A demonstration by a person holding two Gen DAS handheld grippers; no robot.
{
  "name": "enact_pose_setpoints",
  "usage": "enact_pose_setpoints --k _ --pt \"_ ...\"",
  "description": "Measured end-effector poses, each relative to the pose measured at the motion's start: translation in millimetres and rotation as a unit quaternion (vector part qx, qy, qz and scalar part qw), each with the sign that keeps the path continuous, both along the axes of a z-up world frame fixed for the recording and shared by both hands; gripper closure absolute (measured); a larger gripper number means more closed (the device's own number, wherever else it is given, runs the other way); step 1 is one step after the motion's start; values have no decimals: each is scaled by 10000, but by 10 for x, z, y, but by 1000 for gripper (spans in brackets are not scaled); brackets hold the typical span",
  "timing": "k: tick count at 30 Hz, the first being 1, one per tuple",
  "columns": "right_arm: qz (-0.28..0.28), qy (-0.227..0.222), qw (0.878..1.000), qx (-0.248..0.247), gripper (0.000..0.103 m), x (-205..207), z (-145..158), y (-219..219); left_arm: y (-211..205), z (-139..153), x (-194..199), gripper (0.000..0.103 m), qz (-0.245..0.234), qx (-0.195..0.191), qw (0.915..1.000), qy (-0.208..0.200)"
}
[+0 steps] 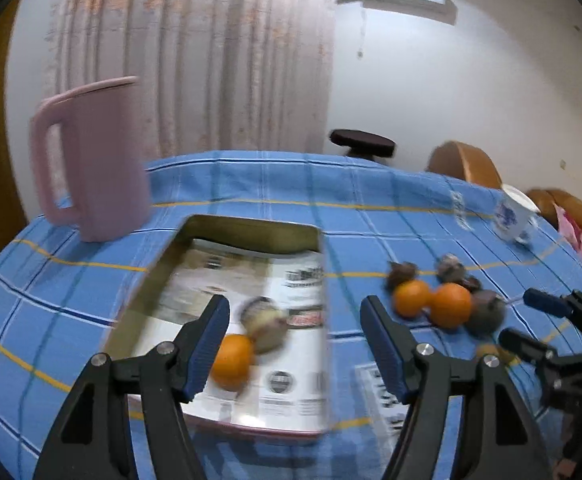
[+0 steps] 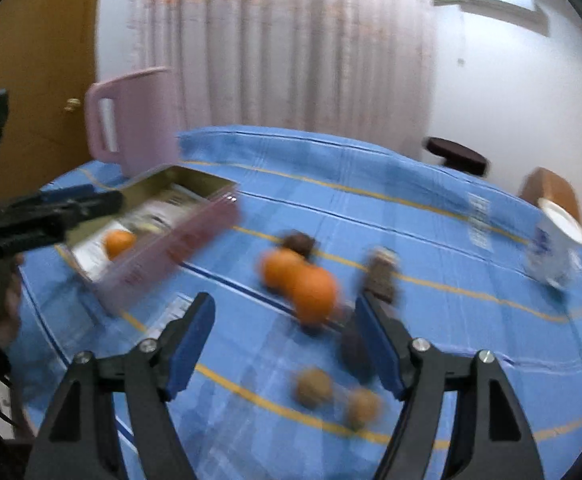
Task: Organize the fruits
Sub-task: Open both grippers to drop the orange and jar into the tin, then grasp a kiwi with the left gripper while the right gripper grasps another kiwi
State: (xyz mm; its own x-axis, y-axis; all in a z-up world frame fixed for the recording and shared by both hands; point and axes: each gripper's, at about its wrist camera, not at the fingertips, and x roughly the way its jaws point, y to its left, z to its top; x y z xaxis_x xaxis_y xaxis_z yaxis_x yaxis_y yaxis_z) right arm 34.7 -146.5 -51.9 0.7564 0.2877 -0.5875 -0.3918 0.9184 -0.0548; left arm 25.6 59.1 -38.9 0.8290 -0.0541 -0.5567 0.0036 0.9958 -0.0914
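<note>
both grippers' fingers (image 1: pixel 215 332) wide apart, empty

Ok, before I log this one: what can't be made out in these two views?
- Dark fruits beyond the oranges, left wrist view: motion blur hides what kind they are.
- Two brownish fruits, right wrist view: blurred.
- Print on the tin lining, both views: smeared, unreadable.
- Fruit beside the tin's orange: blurred.
- Right tongs, left wrist view: cut off by the edge.
</note>
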Motion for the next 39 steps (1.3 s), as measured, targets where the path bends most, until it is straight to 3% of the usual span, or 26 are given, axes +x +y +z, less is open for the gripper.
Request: enact_pose_setpoints --k 5,12,19,20,21,23,30,36,39 --pt "-501 148 9986 -21 28 -26 -47 -459 -446 -76 27 34 -509 -1 9986 165" --pt "-261 593 9979 57 46 56 -204 -451 -783 -120 24 34 -866 39 9958 295" --pt "-115 1316 9910 215 54 231 -418 -462 -937 -201 48 34 -1034 -7 9937 440" --pt "-89 1272 9915 251 58 223 -405 -465 -954 -212 53 34 -1070 -16 9932 466" --pt "-42 1284 9914 242 68 216 -408 -452 -975 -219 59 34 -1079 -5 9930 482" --pt "-17 1210 9925 200 75 184 -389 -426 -1010 -224 47 34 -1095 15 9928 482" --pt "-454 921 9937 454 75 159 -300 -595 -1233 -222 10 34 -1397 75 9890 471" --pt "-793 873 9900 774 75 167 -267 -768 -1450 -323 109 34 -1669 97 9833 721" --pt "-827 908 9890 830 75 178 -275 -791 -1541 -357 150 40 -1815 102 9799 818"
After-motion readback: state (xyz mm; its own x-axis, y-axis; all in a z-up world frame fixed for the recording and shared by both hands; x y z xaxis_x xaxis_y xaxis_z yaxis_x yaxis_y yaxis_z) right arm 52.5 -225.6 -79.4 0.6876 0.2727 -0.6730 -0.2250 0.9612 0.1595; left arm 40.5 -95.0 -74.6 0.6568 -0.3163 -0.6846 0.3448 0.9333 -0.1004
